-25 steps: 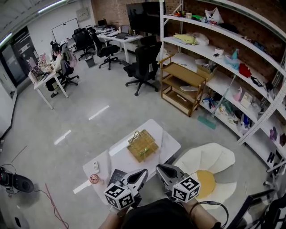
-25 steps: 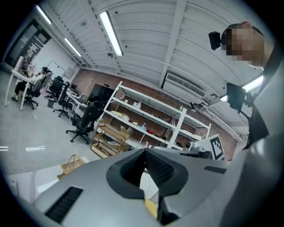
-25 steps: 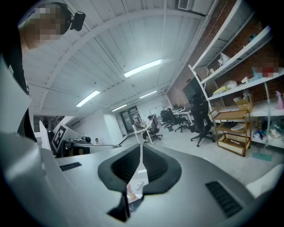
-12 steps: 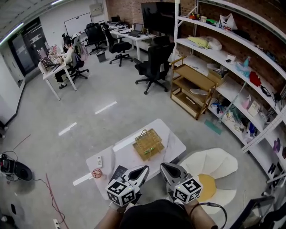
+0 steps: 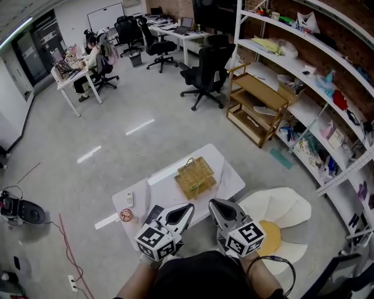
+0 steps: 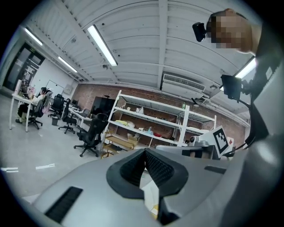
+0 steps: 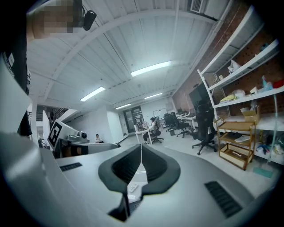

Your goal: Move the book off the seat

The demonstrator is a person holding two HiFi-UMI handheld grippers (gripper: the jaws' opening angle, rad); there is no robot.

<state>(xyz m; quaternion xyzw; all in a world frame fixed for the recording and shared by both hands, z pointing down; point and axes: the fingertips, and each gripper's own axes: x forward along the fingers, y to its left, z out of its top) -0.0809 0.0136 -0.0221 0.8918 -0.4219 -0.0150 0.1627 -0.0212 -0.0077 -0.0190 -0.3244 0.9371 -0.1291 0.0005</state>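
Your left gripper (image 5: 188, 207) and right gripper (image 5: 213, 204) hang side by side, jaws pressed together on nothing, over the near edge of the white rectangular table (image 5: 225, 172). What looks like a dark flat book (image 5: 153, 212) lies on that table, partly under the left gripper. The white petal-shaped seat (image 5: 274, 204) with its yellow cushion stands just right of the right gripper.

Open-plan office/lab: black swivel chairs (image 5: 213, 64), worktops (image 5: 169, 34) carrying laptops (image 5: 186, 23), whiteboard (image 5: 105, 16), person (image 5: 92, 55) seated working, long white storage shelves (image 5: 280, 58) on a brick wall (image 5: 350, 35), ceiling strip lights (image 6: 102, 39), polished concrete floor (image 5: 146, 105).
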